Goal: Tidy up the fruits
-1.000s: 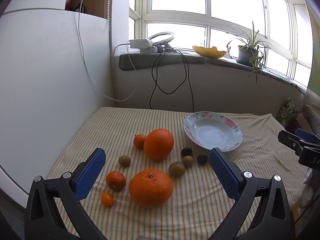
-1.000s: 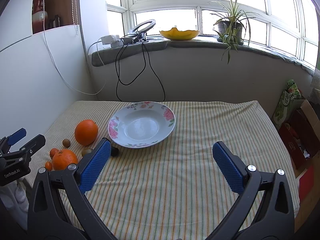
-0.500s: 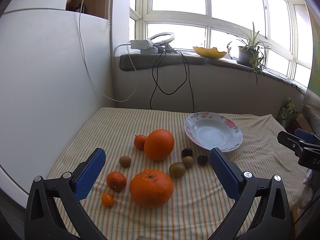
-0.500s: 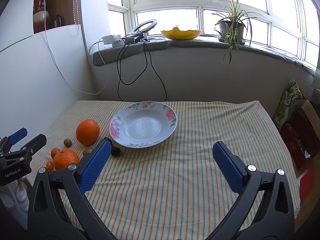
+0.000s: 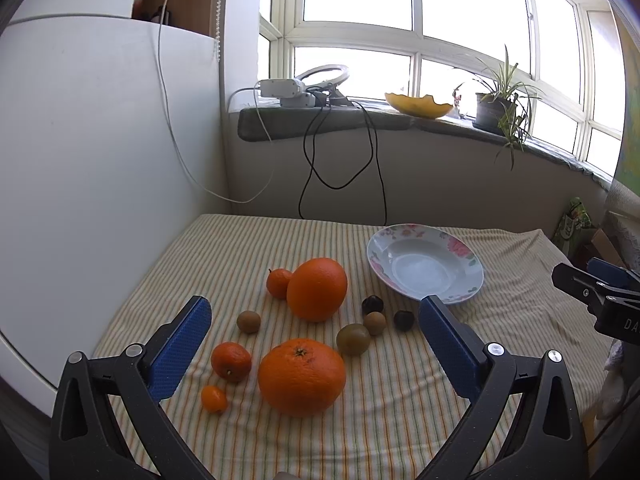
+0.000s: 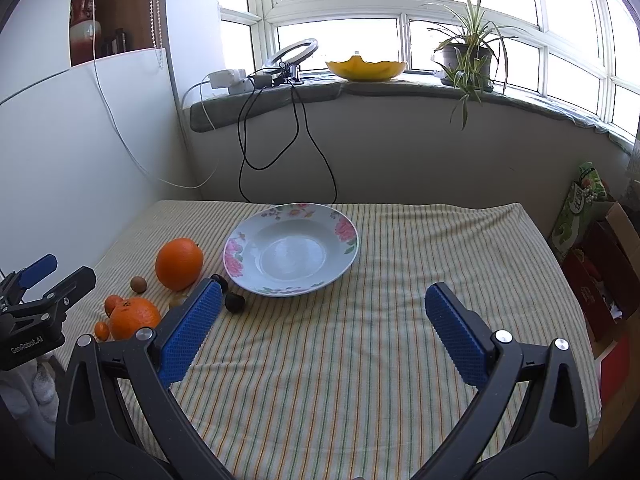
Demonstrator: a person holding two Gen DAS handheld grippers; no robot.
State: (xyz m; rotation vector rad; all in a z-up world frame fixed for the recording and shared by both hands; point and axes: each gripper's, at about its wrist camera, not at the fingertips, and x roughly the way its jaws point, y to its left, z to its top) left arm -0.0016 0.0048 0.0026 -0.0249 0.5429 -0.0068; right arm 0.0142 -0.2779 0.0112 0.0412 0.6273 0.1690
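Note:
A floral plate lies empty on the striped tablecloth. To its left sit two big oranges, one near and one farther, with small tangerines, a kumquat, brown kiwis and dark chestnuts. My left gripper hangs open above the fruit cluster, nothing between its blue pads. My right gripper is open too, over bare cloth in front of the plate. Each gripper shows at the edge of the other's view.
A white panel borders the table on the left. Cables hang from the window sill behind, which carries a yellow bowl and a potted plant. Boxes and a green bag stand right of the table.
Both views have shifted very slightly; the fruit and plate lie where they were and both grippers stay open.

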